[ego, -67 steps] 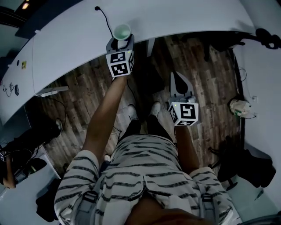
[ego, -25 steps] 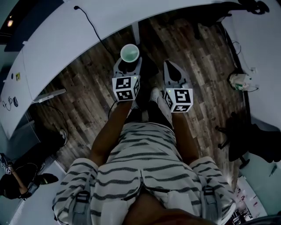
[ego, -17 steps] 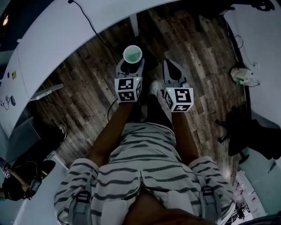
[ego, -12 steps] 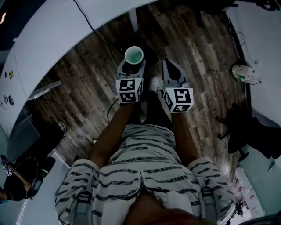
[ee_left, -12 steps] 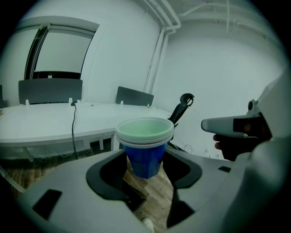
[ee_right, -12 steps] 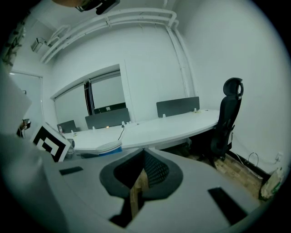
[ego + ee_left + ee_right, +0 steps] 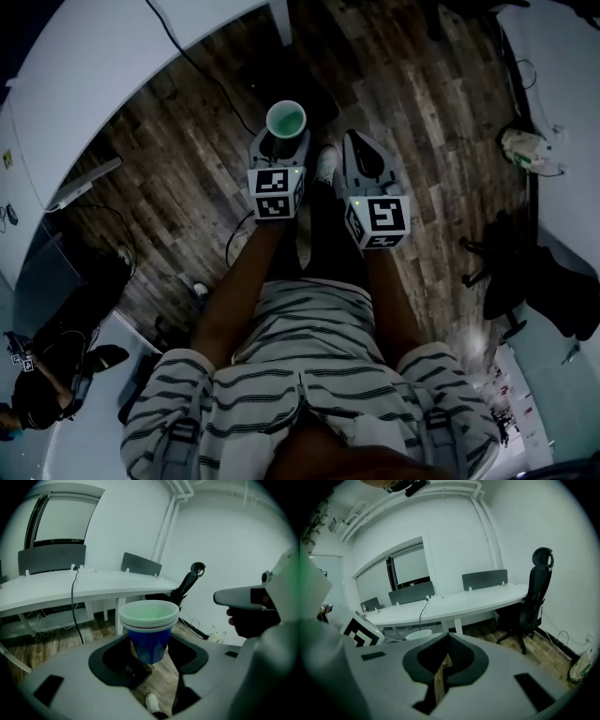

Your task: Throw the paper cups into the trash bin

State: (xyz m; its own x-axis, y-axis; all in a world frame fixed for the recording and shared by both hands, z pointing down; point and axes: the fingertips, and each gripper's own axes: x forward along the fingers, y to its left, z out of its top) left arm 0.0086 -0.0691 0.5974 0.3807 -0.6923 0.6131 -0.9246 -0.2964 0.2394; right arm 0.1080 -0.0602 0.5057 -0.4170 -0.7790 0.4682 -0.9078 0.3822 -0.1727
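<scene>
Left tongs [image 7: 149, 652] grip the paper cups [image 7: 148, 620] — right tongs [image 7: 446, 653] closed.

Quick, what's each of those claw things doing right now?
Left gripper: closed on a stack of paper cups.
Right gripper: shut, empty.

The wood-plank floor [image 7: 441, 103] carries a white desk [image 7: 94, 66] and black office chair [image 7: 536, 597].

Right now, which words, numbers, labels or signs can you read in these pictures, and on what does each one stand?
No text can be read.
Left marker cube: black-and-white squares only, no letters.
Right marker cube: the same.
Paper cups: no print visible.
</scene>
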